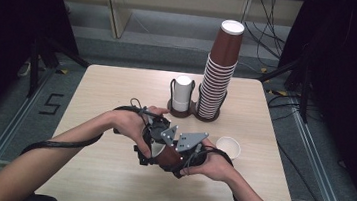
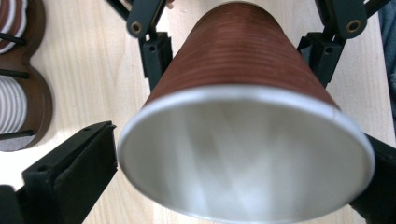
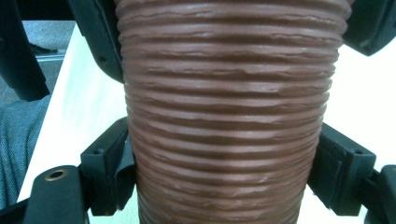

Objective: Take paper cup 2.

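A brown cup (image 1: 169,156) is held on its side just above the table (image 1: 108,173), near the front middle, between the two hands. The right gripper (image 3: 224,158) is clamped on the cup's ribbed wall, its pads pressed against both flanks near the narrow end. The left gripper (image 2: 224,186) is spread wide around the rim end: in the left gripper view a gap is seen between the left jaw and the rim, so the cup is judged to be carried by the right gripper alone.

The step in hand is judged to be a handover or the separating of one cup, with the left grip given up. A holder (image 1: 192,113) stands at the far side, loaded with a tall brown stack (image 1: 217,79) and a short white stack (image 1: 182,94); a loose white cup (image 1: 228,147) sits upright just right of the hands.

For the next move, the left gripper should be drawn back clear of the rim without knocking it, and the right grip kept firm but not so hard that the paper wall is crushed.
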`<state>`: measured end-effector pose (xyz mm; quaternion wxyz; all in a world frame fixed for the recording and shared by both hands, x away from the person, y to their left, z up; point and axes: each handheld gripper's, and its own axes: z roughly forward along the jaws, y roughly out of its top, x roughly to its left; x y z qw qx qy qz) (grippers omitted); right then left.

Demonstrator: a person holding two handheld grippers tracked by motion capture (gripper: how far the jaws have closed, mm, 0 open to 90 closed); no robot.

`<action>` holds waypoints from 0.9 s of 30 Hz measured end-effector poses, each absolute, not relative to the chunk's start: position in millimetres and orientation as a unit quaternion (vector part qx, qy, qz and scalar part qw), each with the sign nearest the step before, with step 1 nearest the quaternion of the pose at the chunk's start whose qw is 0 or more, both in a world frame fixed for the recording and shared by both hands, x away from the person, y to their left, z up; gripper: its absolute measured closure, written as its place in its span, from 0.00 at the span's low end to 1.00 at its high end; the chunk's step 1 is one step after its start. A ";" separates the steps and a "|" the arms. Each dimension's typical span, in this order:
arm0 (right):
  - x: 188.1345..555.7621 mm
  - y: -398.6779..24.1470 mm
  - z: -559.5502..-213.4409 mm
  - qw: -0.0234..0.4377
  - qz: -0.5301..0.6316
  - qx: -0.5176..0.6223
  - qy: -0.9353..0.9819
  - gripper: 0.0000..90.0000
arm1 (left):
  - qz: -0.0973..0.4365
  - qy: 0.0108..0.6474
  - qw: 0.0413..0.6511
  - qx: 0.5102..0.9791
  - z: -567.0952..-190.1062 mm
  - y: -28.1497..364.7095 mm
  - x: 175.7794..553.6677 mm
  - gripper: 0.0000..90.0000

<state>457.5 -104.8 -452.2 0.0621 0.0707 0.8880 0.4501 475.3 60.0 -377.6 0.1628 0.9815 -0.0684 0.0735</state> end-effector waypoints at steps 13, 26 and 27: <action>457.4 -120.3 -450.3 0.084 0.464 0.094 0.877 0.22 | 0.087 -0.040 0.208 0.973 -376.6 74.4 476.2 0.00; 456.6 -135.2 -444.4 0.096 0.482 0.131 0.861 0.22 | 0.090 -0.028 0.238 0.967 -373.2 85.4 476.0 0.00; 457.9 -135.7 -444.1 0.103 0.485 0.124 0.860 0.22 | 0.090 -0.025 0.241 0.966 -373.8 85.4 476.0 0.00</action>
